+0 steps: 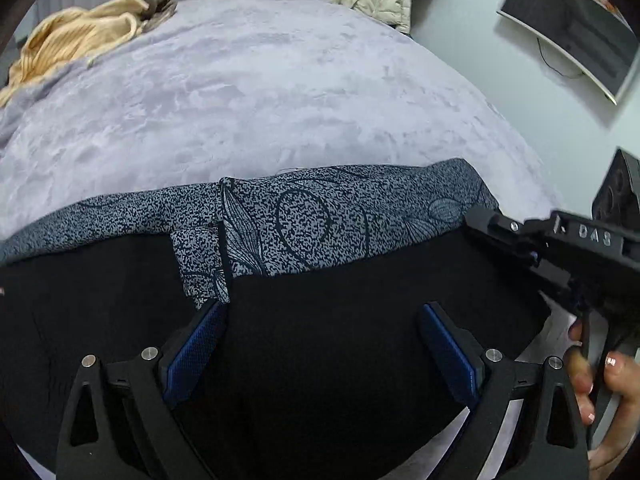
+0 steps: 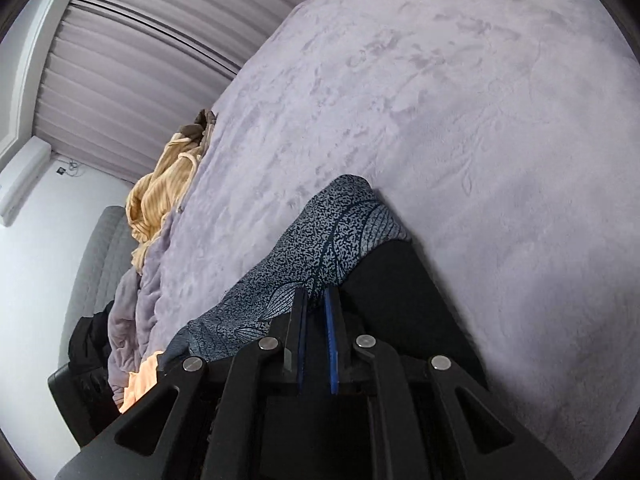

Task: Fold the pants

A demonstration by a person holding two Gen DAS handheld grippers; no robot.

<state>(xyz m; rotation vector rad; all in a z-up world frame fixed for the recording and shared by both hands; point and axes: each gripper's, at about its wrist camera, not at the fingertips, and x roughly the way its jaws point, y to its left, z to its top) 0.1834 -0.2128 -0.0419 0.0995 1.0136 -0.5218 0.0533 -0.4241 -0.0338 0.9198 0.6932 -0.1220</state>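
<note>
Pants [image 1: 320,320] lie on bed [image 1: 260,92], patterned waistband far side. Left gripper [image 1: 324,344] spread wide, empty; right gripper [image 2: 316,320] pinching waistband corner (thin bite). Risk: slippery fabric sliding free, fold skewing.

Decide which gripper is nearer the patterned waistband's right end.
Right. The right gripper sits at that end of the waistband, fingers nearly shut at its edge. The left gripper hangs open over the black fabric, toward the band's middle.
</note>
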